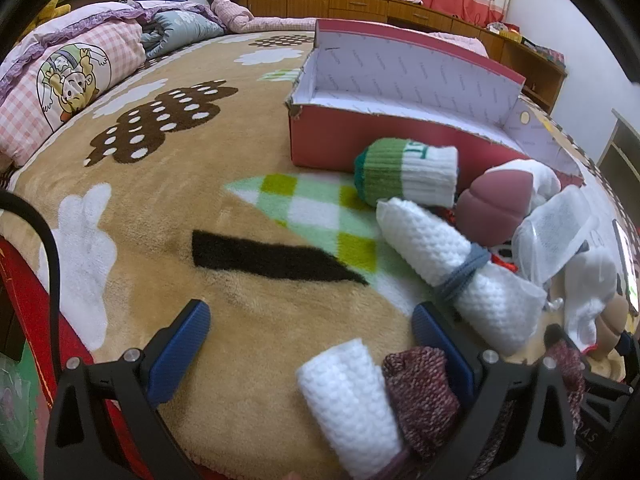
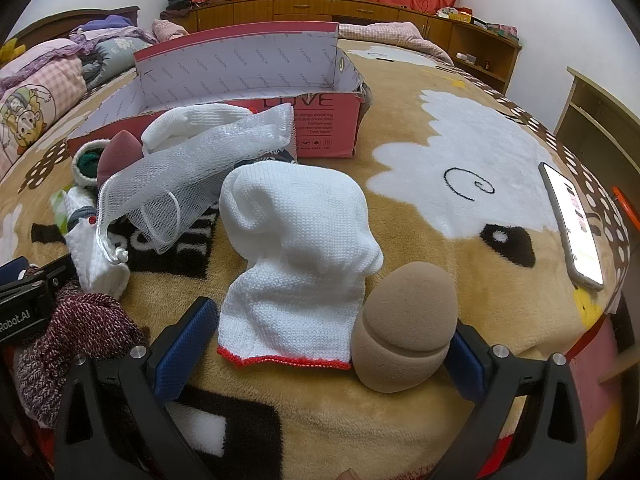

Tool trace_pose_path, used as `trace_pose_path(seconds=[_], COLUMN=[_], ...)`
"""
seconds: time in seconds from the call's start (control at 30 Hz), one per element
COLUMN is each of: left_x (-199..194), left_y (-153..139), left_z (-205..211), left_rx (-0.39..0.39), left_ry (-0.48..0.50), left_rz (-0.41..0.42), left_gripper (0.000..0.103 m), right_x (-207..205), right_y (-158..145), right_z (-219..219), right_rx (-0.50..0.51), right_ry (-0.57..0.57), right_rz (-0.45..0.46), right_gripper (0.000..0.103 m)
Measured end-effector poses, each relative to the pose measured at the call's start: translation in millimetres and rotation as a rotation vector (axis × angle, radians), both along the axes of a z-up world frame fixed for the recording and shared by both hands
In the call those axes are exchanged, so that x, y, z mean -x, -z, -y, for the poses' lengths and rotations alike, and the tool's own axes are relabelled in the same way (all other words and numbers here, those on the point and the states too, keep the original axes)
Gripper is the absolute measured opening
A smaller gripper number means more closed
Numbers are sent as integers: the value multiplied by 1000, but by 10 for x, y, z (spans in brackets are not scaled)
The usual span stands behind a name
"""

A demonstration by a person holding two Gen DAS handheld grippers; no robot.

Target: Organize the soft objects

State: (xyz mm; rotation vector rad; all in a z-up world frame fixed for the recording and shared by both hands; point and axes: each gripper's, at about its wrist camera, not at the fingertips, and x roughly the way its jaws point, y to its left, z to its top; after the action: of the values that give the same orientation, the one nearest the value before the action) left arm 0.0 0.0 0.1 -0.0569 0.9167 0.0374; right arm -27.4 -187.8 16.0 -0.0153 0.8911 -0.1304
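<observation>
An open red shoebox (image 1: 340,136) stands on the blanket, also in the right wrist view (image 2: 320,128). My left gripper (image 1: 312,324) is open; a rolled white cloth (image 1: 352,404) and a maroon knit sock (image 1: 424,396) lie between its fingers. Beyond lie a tied white waffle cloth roll (image 1: 452,264), a green-and-white sock roll (image 1: 404,176) and a pink sponge (image 1: 496,208). My right gripper (image 2: 332,328) is open around a white glove (image 2: 300,264) and a tan sponge (image 2: 404,324). A white mesh bag (image 2: 188,184) lies by the box.
A phone (image 2: 572,220) with a lit screen lies on the blanket at the right. Folded quilts (image 1: 72,76) are piled at the far left. Wooden cabinets (image 2: 400,12) and a red curtain line the back wall.
</observation>
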Motion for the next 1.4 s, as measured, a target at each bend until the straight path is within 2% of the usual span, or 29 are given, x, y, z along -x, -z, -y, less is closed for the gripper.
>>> trace_pose_path(seconds=[0.77, 0.9, 1.07, 1.4], left_x=[-26, 11, 85, 241], left_y=[-29, -80, -195, -391], left_z=[-25, -57, -22, -15], left_rx=[7, 22, -9, -6], left_ry=[13, 31, 76, 147], left_rz=[-13, -8, 27, 47], left_gripper=[101, 99, 98, 98], right_x=[-9, -51, -13, 210], right_y=[-6, -13, -40, -268], right_z=[-1, 40, 53, 43], right_rx=[0, -1, -7, -71], right_ry=[-9, -26, -50, -147], right_rz=[-8, -10, -4, 68], right_gripper=[103, 103, 103, 103])
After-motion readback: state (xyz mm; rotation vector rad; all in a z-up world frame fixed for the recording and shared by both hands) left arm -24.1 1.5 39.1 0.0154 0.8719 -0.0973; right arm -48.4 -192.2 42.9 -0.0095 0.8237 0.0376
